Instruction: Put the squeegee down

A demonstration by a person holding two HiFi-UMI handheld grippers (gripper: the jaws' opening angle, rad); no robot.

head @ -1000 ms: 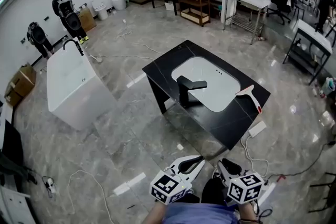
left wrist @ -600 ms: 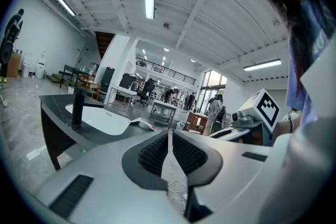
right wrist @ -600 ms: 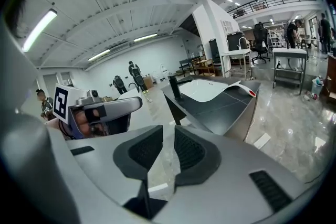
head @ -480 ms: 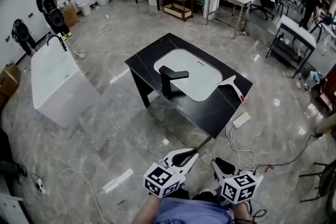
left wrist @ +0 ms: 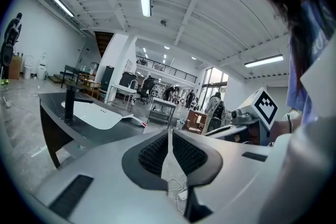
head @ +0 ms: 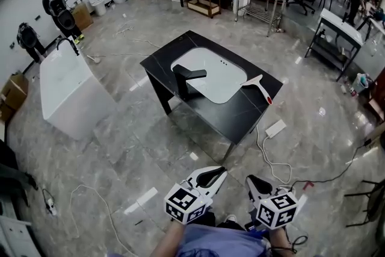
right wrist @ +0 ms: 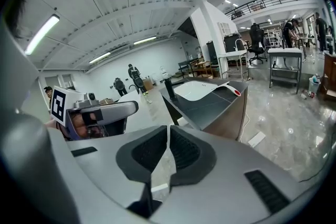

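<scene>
While both tools hang low in front of the person, well short of the counter (head: pixel 236 116), the squeegee (head: pixel 257 86) lies flat on that black counter, at its right edge as the head view shows it. Its white blade end sits just beside the rim of the white sink basin (head: pixel 207 74) and its red-tipped handle points toward the counter's corner. Neither tool touches it.

The left tool (left wrist: pixel 169 139) has its two dark ribbed pads drawn together, with only a thin slit between them and nothing caught in it. The right tool (right wrist: pixel 168 136) has its pads together too and also holds nothing. From the head view the two tools sit side by side at the bottom of the frame, each with its marker cube facing up, over the grey tiled floor (head: pixel 150 147).

A black faucet (head: pixel 187 79) stands upright at the left side of the basin. On the floor beside the counter's near right corner lies a white power strip (head: pixel 275 128), its cable (head: pixel 269 161) trailing toward the person. A white freestanding tub (head: pixel 72 93) stands well apart to the left of the counter.
</scene>
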